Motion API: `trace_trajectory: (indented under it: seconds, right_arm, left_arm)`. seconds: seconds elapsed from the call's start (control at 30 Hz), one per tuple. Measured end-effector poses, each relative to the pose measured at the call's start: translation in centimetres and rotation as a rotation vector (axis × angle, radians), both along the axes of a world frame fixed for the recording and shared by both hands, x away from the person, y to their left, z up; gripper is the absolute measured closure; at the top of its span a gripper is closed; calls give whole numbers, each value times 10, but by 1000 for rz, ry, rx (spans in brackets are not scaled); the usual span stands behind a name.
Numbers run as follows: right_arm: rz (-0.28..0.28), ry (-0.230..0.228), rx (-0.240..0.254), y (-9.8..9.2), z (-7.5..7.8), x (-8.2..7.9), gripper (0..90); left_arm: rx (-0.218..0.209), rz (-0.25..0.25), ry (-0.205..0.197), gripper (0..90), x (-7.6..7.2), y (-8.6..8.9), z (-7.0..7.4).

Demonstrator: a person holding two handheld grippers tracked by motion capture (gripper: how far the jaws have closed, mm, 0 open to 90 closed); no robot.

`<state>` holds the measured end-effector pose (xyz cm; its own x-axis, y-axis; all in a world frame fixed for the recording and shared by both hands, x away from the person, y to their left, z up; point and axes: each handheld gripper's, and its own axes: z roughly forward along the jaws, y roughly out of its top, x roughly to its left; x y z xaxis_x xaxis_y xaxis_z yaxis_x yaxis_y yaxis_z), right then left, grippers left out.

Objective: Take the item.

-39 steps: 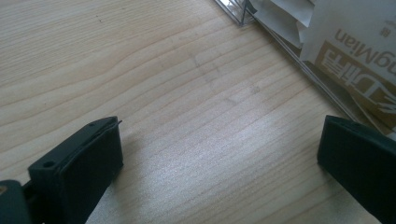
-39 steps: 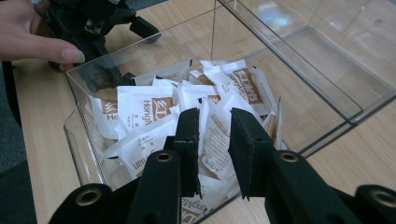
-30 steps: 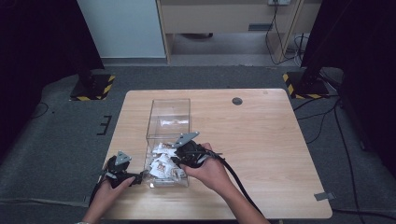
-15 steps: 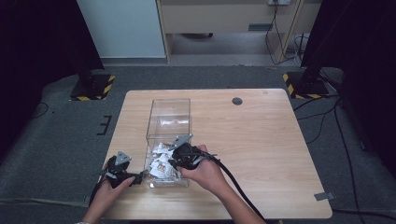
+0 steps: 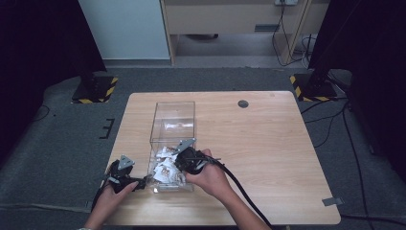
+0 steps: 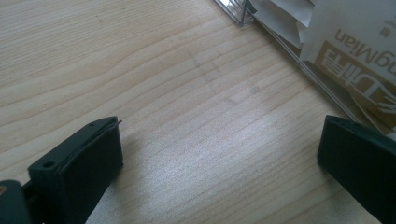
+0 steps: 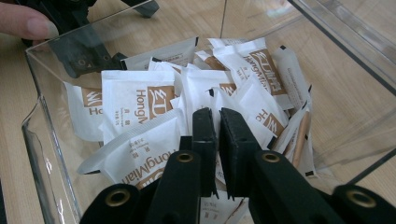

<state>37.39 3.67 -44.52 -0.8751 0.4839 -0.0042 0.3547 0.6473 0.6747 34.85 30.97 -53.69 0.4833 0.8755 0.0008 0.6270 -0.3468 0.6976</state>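
Nearest, right gripper: inside the near end of the clear box, jaws drawn almost together with only a thin slit between them. Whether a sachet edge is pinched in that slit cannot be told; the tips sit down among the pile.

Next, sachets: white packets with brown printed panels, heaped loosely and overlapping in the near end of the box, several tilted against the walls. The high view puts the same heap under the right hand.

Beside, left gripper: low on the wooden table, just outside the box's left wall, jaws spread wide with nothing between them. It appears through the glass at the far corner in the right gripper view.

Farther, the box's far end: mostly bare, one or two packets lying there.

Handling note, as judgement: the step looks like picking a single sachet. Take one packet by a free edge, lift straight up clear of the rim, and steady the box wall with the left gripper so the light container does not slide.
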Motion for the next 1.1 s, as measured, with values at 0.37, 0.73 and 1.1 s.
trace_trajectory:
  seconds: [0.37, 0.73, 1.1]
  right_arm:
    - [1, -16, 60, -5, 8, -3, 898]
    - [-10, -27, 108, -17, 26, -4, 899]
    - [-20, -60, 144, -26, 45, -3, 900]
  left_arm:
    - [0, -3, 0, 0, 0, 0, 0]
    - [0, -3, 0, 0, 0, 0, 0]
    - [0, -3, 0, 0, 0, 0, 0]
